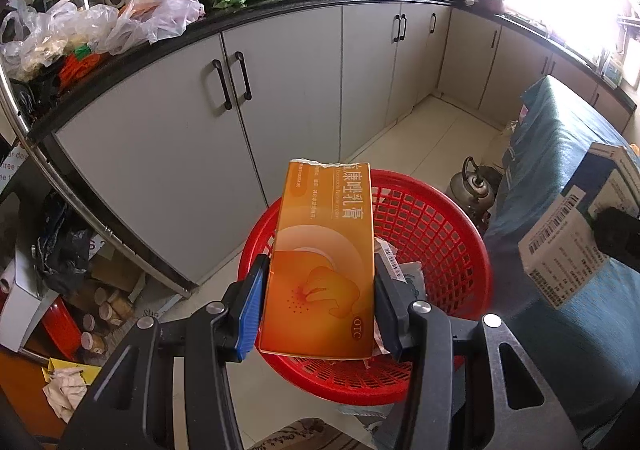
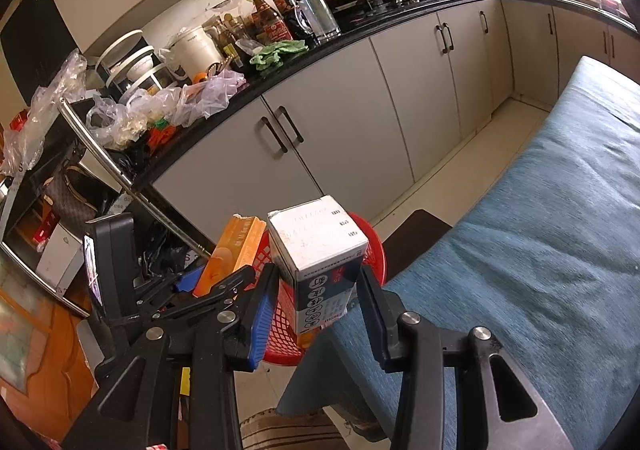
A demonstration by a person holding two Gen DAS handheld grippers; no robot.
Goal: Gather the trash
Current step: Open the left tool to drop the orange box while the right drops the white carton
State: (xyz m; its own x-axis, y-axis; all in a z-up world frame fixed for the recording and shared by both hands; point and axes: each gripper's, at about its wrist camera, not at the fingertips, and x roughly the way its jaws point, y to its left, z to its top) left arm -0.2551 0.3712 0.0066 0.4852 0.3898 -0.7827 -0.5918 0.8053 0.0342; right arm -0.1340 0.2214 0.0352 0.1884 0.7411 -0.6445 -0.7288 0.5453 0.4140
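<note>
My left gripper (image 1: 320,290) is shut on a flat orange medicine box (image 1: 324,258) with a torn top flap, held upright over a red mesh basket (image 1: 436,226) on the floor. The basket holds some paper scraps. My right gripper (image 2: 318,302) is shut on a white and dark blue carton (image 2: 320,250), held upright just right of the red basket (image 2: 374,250). In the right wrist view the left gripper (image 2: 208,278) and its orange box (image 2: 236,246) show at the left. In the left wrist view the white carton (image 1: 560,250) shows at the right edge.
A blue cloth-covered surface (image 2: 540,230) fills the right. Grey cabinets (image 1: 208,138) under a cluttered black counter (image 1: 256,14) stand behind the basket. An old kettle (image 1: 472,186) sits on the floor past the basket. Jars and clutter (image 1: 104,306) lie at the left under a metal rail.
</note>
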